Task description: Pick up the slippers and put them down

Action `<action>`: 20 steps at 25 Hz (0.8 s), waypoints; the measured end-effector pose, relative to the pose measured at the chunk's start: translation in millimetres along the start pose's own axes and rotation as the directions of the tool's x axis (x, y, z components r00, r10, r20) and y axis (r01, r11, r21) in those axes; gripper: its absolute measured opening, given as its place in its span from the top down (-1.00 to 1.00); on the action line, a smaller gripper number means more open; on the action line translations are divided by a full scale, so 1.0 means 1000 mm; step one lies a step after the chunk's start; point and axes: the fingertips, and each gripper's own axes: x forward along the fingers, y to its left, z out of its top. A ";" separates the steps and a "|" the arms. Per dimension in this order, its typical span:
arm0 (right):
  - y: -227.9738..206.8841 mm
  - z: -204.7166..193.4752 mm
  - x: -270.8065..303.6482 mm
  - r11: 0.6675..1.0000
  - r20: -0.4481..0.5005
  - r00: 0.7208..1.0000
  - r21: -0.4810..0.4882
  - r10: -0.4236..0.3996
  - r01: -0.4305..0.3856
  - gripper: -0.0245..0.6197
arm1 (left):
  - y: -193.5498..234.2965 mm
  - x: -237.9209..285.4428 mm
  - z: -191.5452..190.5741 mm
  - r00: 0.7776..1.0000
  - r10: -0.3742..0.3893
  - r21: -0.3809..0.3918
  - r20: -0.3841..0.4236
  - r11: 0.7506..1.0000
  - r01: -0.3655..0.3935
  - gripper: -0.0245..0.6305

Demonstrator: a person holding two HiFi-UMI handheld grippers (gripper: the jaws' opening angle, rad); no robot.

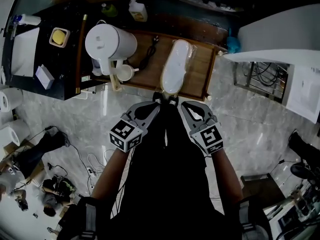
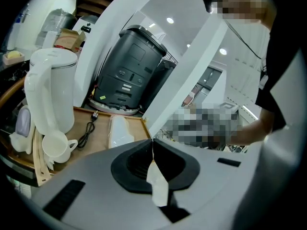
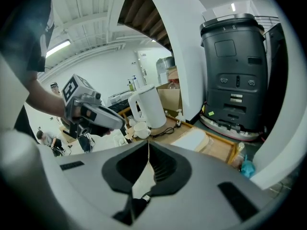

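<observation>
Head view: left gripper (image 1: 160,102) and right gripper (image 1: 176,103) both have jaws pressed together, tips meeting at the near end of the white slippers in clear plastic wrap (image 1: 175,66), which lie on the brown wooden tray (image 1: 200,79); seemingly put down, though I cannot tell whether the wrap is pinched. Beside them a white plastic kettle (image 1: 107,43), white mug (image 1: 124,73) and black cable (image 1: 149,54) crowd the tray

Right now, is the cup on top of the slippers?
No, the cup stands beside the kettle, apart from the slippers.
</observation>
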 end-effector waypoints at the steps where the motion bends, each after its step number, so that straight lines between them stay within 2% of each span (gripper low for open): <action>1: 0.000 -0.001 0.002 1.000 0.003 1.000 0.015 0.003 -0.003 0.89 | 0.001 0.001 -0.002 1.000 -0.004 -0.004 -0.004 1.000 0.003 0.88; 5: -0.002 -0.007 0.009 0.996 0.019 1.000 0.085 0.010 -0.012 0.89 | 0.008 0.009 -0.009 1.000 -0.022 -0.023 -0.020 0.999 0.022 0.88; 20: -0.018 -0.041 0.042 0.988 -0.037 0.999 0.151 0.018 -0.012 0.85 | 0.041 0.039 -0.028 0.996 -0.038 -0.037 -0.084 0.999 0.035 0.88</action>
